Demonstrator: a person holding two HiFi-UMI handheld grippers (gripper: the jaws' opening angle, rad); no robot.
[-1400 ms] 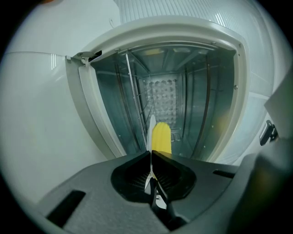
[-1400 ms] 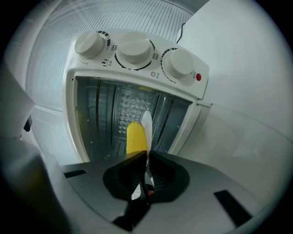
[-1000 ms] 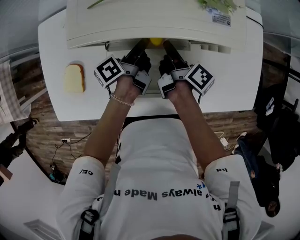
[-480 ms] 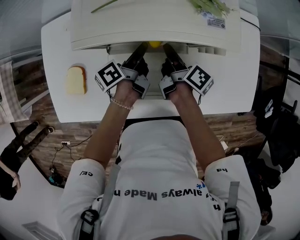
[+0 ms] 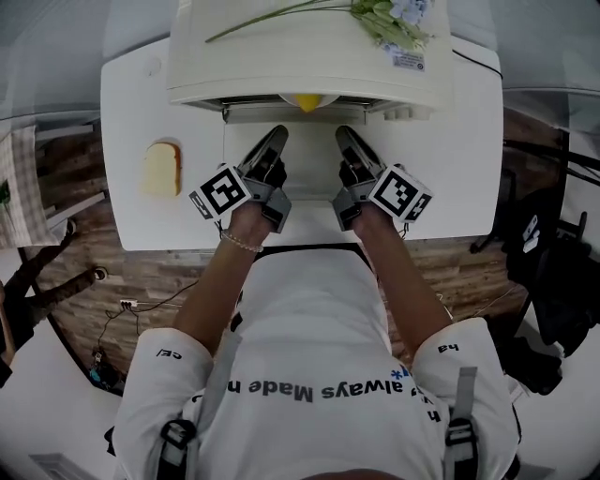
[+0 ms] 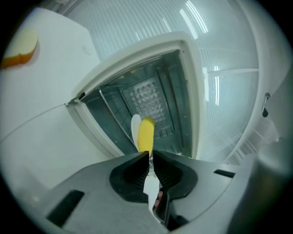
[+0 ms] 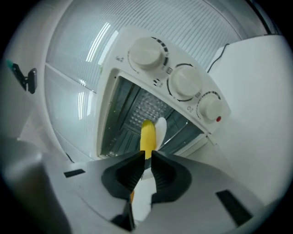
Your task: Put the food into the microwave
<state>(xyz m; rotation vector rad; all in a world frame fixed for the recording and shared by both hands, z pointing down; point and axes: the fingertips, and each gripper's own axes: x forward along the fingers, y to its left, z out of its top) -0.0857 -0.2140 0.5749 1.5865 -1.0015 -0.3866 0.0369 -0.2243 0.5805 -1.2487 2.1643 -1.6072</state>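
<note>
A yellow piece of food (image 5: 307, 100) lies on a white plate (image 6: 135, 128) inside the open white microwave (image 5: 309, 56) at the table's far side. The left gripper view looks into the grey cavity with the yellow food (image 6: 146, 134) just beyond the jaw tips, and the right gripper view frames the same food (image 7: 147, 135). My left gripper (image 5: 278, 134) and right gripper (image 5: 343, 134) sit side by side in front of the opening, outside it. Both are shut with nothing between the jaws.
A slice of bread (image 5: 162, 169) lies on the white table (image 5: 450, 178) to the left of the microwave. Flowers (image 5: 384, 19) rest on the microwave's top. Three round knobs (image 7: 185, 82) line its right side. The person's body is close to the table's near edge.
Both grippers have drawn back out of the microwave opening toward the person. The yellow food stays inside on its plate.
</note>
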